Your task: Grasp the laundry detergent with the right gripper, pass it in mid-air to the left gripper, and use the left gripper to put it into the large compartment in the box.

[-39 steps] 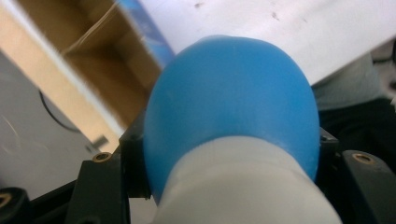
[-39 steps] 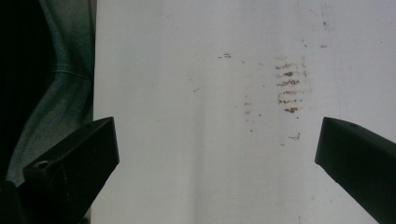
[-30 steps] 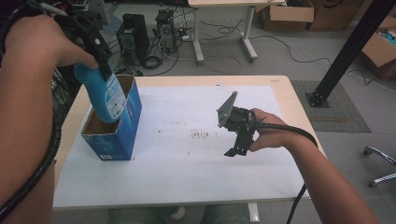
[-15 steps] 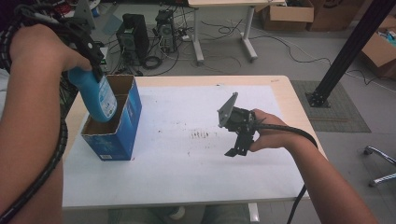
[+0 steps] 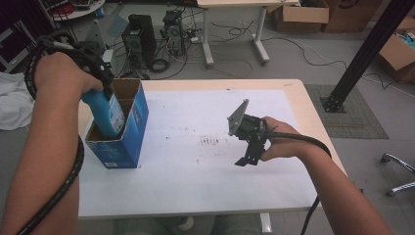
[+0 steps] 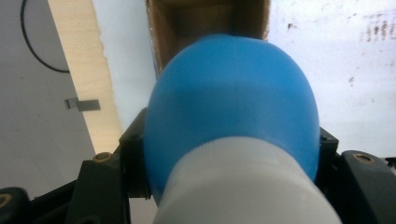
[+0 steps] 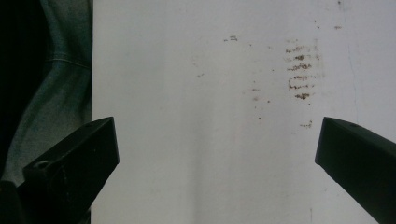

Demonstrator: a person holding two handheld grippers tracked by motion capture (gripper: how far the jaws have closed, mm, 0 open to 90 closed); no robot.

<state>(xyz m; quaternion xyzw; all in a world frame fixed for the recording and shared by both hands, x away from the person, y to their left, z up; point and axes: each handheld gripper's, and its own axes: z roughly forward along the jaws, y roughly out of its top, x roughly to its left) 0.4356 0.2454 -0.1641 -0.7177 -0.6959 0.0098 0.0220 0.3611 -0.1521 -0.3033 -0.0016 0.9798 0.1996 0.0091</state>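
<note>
A blue bottle with a white cap stands partly down inside an open blue cardboard box at the table's left. My left gripper is shut on the bottle's upper part, jaws on either side of it. In the left gripper view the bottle's blue shoulder hides most of the box's brown inside. My right gripper hovers open over the white table top right of centre, nothing between its jaws, which stand wide apart in the right gripper view, where the right gripper looks down on bare table.
Brown smudges mark the table's middle. The table's pale wooden edge runs along its right. On the floor behind are computer towers, cables, another table's legs and cardboard boxes. A black post stands at right.
My left gripper has gone down with the blue bottle, which now sits deeper in the box. The right gripper has stayed where it was.
</note>
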